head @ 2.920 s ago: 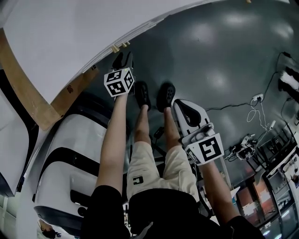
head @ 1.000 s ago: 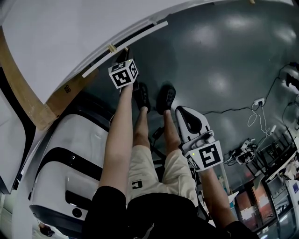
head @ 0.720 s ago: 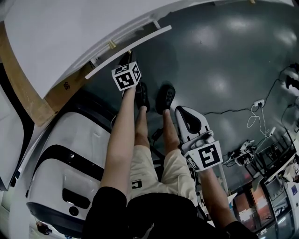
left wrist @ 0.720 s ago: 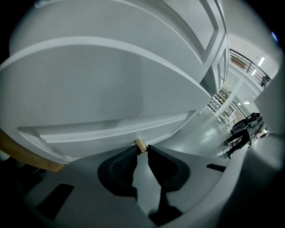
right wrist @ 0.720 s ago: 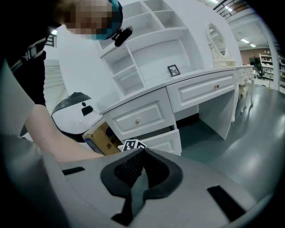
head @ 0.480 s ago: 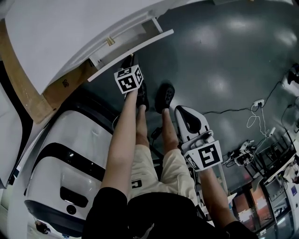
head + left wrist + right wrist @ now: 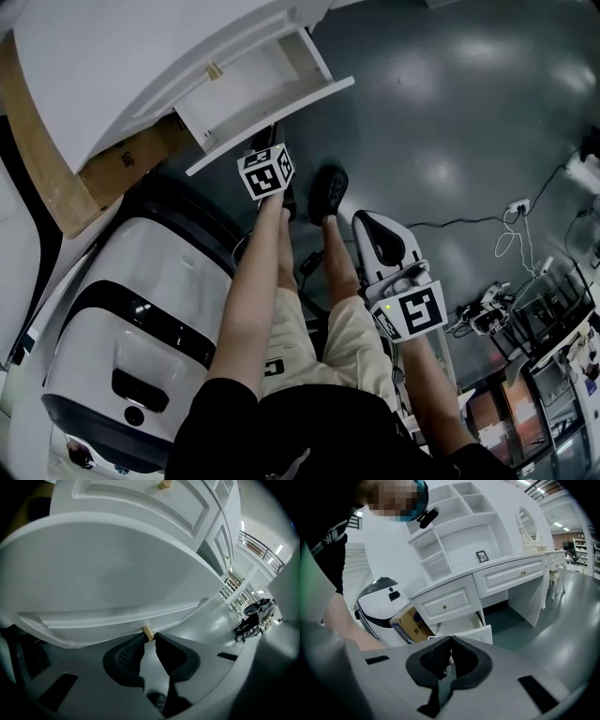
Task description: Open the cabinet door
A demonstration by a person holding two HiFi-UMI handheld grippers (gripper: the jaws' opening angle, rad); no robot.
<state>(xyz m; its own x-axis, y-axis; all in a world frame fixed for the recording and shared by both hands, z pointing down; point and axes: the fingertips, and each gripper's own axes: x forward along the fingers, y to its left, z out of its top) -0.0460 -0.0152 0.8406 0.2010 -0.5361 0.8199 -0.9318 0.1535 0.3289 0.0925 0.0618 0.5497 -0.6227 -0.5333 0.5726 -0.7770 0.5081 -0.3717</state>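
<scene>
What we are opening is really a lower drawer (image 7: 251, 86). It sits under the left end of the white surface (image 7: 487, 569) as the right gripper view shows it, just below a closed upper drawer (image 7: 445, 605) and beside a cardboard box (image 7: 410, 623). It stands well out, with its bare inside showing from above. Our left tongs (image 7: 149, 640) are clamped on the small brass knob (image 7: 148, 632) at the middle of the drawer front, and only the tips bite on it. Our right tongs (image 7: 451, 639) are closed together on nothing and hang well clear to the side. To do this step well, we judge the pull should run straight back along the drawer's own line, with no lift and no sideways drag. The knob is small and round, so a twisted wrist could let it slip out of the tips or rack the drawer in its runners. We would keep the squeeze steady and the pace even, and slow down as the drawer nears the end of its travel so that it does not jolt or come off. Our shoes (image 7: 328, 187) are on the floor just under the front edge, so we should keep our legs back as it comes out. The right tongs are best kept where they are, away from the drawer's corner.
</scene>
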